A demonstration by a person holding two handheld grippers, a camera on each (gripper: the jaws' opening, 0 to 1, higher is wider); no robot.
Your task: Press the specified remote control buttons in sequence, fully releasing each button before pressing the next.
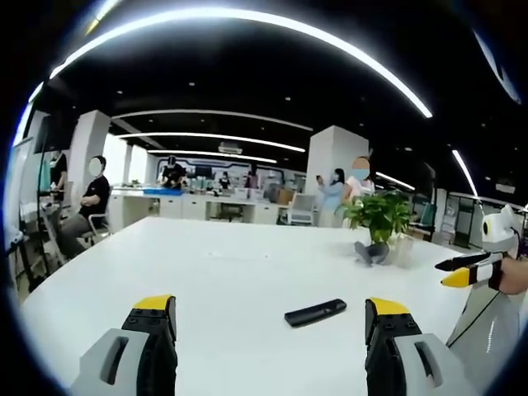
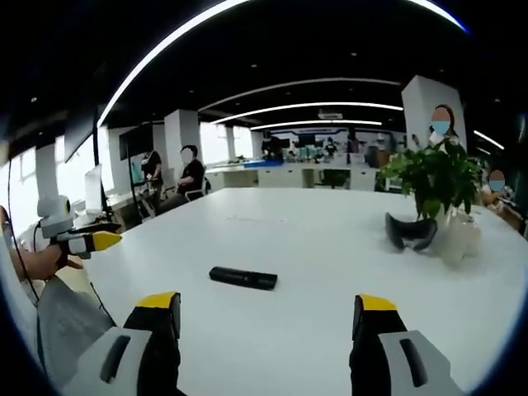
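Observation:
A black remote control [image 1: 315, 313] lies flat on the white table [image 1: 223, 264], a little beyond and between my left gripper's [image 1: 270, 310] yellow-tipped jaws, nearer the right one. The left gripper is open and holds nothing. At the right edge of the left gripper view the right gripper [image 1: 458, 271] comes in with its jaws close together. In the right gripper view the remote control [image 2: 242, 277] lies ahead of my open right gripper [image 2: 268, 304], closer to the left jaw. The left gripper [image 2: 92, 240] shows at the left edge there, held in a hand.
A potted green plant [image 1: 378, 219] in a pale vase stands on the table at the right, with a dark curved object [image 2: 411, 232] beside it. Several people sit or stand at desks beyond the table [image 2: 330, 239]. White columns rise behind.

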